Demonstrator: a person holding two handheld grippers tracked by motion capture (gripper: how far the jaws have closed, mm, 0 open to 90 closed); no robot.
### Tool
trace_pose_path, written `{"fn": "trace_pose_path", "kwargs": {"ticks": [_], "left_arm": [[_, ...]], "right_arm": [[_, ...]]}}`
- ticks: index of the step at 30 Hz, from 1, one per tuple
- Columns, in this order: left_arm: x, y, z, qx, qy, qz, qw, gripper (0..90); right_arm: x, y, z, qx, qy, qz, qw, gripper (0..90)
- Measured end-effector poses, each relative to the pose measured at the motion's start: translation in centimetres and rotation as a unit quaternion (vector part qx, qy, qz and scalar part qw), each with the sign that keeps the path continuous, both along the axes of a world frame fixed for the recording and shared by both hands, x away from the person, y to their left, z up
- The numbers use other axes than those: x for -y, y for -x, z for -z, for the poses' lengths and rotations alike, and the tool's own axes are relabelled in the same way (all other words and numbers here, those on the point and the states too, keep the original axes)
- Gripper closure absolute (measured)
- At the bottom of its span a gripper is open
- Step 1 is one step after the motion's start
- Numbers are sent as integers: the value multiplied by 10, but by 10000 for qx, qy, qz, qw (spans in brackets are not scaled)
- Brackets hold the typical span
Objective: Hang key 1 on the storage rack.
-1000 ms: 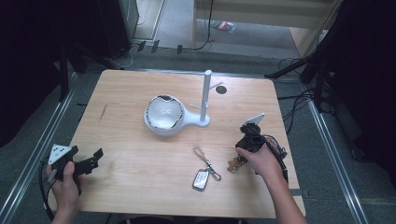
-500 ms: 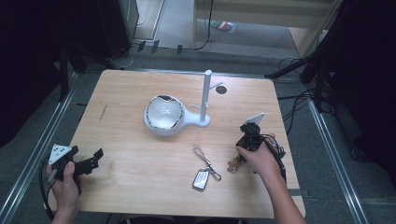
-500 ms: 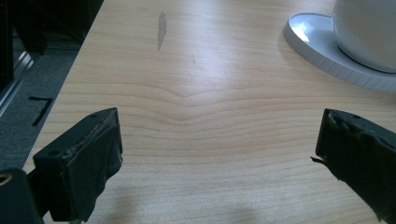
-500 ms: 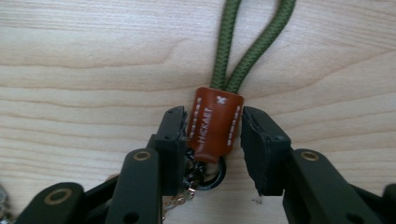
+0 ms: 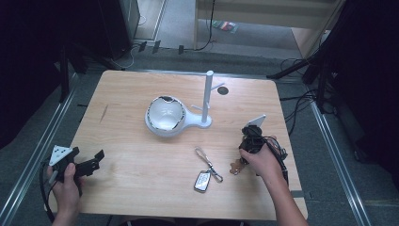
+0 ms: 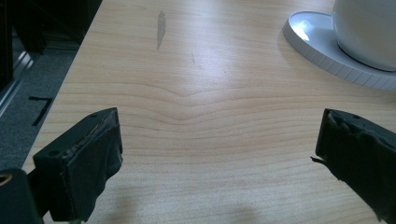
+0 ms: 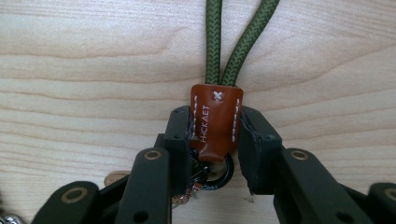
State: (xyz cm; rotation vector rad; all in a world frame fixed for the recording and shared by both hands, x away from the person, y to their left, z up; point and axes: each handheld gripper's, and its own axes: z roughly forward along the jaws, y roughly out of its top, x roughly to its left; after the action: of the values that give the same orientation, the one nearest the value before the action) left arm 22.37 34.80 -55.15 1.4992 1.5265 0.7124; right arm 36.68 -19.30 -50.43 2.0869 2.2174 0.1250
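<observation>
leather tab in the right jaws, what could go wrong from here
1. The right gripper has just been closing its jaws on the leather tab, near its lower end; it may slip out when lifted.
2. The green cord and the key fob will trail behind and could snag on the stand.

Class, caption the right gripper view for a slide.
Right claw closing on a brown leather tab with green cord.

The table (image 5: pixel 141 94) is pale wood with a matt, visibly grained surface. In the centre of the right gripper view, a smooth brown leather tab (image 7: pixel 216 119) with white stitching joins a woven green cord (image 7: pixel 215 42). At upper right of the left gripper view sits a glossy white bowl (image 6: pixel 369 32) on a ribbed white plastic base (image 6: pixel 317 51).
</observation>
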Motion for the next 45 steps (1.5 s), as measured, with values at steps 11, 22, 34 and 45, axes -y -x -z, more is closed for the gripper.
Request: {"fn": "trace_pose_path", "kwargs": {"ticks": [11,22,34,45], "left_arm": [[0,0,0,-10,-31,20,10000,8],[0,0,0,1,-42,17,10000,8],[0,0,0,4,-35,26,10000,8],[1,0,0,2,-19,32,10000,8]], "right_arm": [[8,8,-13,527,-213,-146,9983,690],[14,22,-48,1503,-515,-250,9870,694],[6,34,-72,2605,-781,-459,9612,696],[1,42,-85,3408,-1000,-663,9324,695]]}}
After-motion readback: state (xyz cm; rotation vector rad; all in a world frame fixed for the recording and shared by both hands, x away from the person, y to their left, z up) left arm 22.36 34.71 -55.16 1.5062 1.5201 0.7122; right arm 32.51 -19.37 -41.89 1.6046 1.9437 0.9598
